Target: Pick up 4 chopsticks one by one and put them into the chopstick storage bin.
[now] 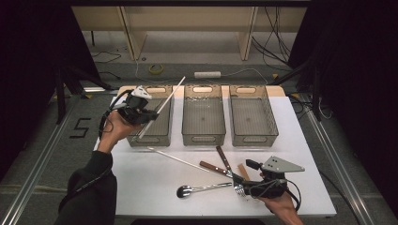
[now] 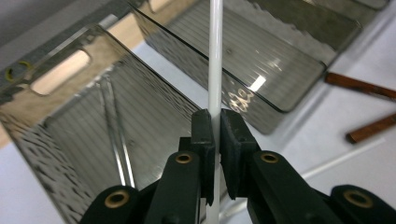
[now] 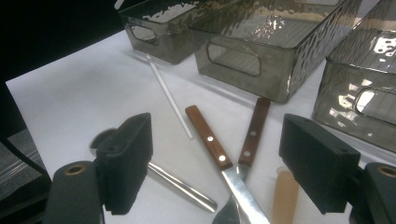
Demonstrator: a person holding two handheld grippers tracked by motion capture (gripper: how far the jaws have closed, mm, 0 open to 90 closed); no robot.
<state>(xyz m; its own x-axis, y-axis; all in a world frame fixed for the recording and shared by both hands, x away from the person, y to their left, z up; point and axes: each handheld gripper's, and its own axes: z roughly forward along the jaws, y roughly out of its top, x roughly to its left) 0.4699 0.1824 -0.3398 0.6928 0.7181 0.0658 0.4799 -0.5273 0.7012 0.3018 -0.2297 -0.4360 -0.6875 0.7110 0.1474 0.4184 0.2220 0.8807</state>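
Note:
My left gripper (image 1: 143,111) is raised over the left smoked-plastic bin (image 1: 165,129) and is shut on a thin white stick (image 1: 165,102) that slants up to the right. In the left gripper view the pads (image 2: 203,133) pinch this white stick (image 2: 215,56) above the left bin (image 2: 93,116). My right gripper (image 1: 245,177) rests low at the table's front right, jaws wide open. In the right gripper view it (image 3: 224,158) faces two wood-handled knives (image 3: 205,135) (image 3: 252,130), a metal spoon (image 3: 180,185) and a beige stick (image 3: 285,196), touching none of them.
A middle bin (image 1: 202,136) and a right bin (image 1: 253,138) stand beside the left one along the table's back. A second white stick (image 1: 176,159) lies on the white tabletop (image 1: 141,183) in front of the bins. The spoon (image 1: 197,190) lies near the front edge.

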